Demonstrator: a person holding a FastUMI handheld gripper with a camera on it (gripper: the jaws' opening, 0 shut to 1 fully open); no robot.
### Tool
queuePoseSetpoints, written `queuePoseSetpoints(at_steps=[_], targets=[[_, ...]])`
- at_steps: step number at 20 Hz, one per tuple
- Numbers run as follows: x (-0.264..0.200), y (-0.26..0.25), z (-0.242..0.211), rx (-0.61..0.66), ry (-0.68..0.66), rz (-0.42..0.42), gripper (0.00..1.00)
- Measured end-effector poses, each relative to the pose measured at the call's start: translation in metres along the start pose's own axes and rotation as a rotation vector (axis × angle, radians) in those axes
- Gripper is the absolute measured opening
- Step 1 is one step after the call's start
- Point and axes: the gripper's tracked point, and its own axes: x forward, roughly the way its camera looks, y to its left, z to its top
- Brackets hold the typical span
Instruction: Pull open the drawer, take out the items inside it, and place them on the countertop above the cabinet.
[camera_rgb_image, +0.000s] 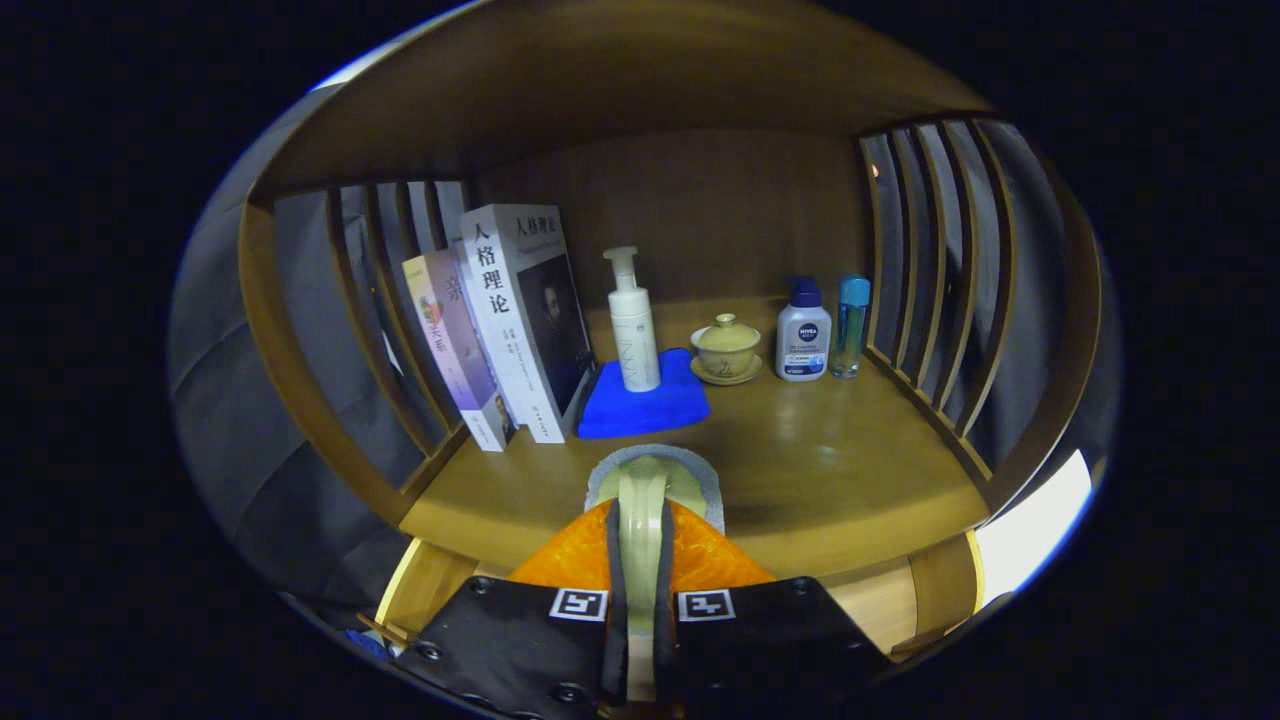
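My gripper (640, 545) is shut on a pale yellowish item with a grey rim (652, 478), seen edge-on; it looks like a sponge or pad. Both fingers (575, 560) press on its sides, and its front end sticks out just ahead of them. The item hangs over the front part of the wooden countertop (840, 470), just short of a blue cloth (645, 405). I cannot tell whether it touches the wood.
Beyond the fingers, two upright books (510, 320) lean at the left. A white pump bottle (633, 325) stands on the blue cloth. To its right are a lidded tea cup on a saucer (727, 350), a white bottle (803, 335) and a clear blue-capped bottle (850, 325). Slatted wooden sides (930, 300) enclose the countertop.
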Motion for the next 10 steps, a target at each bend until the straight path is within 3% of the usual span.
queuePoseSetpoints(at_steps=[10], targets=[[0.041,-0.017,0.003,-0.005,0.015,-0.068,0.21]])
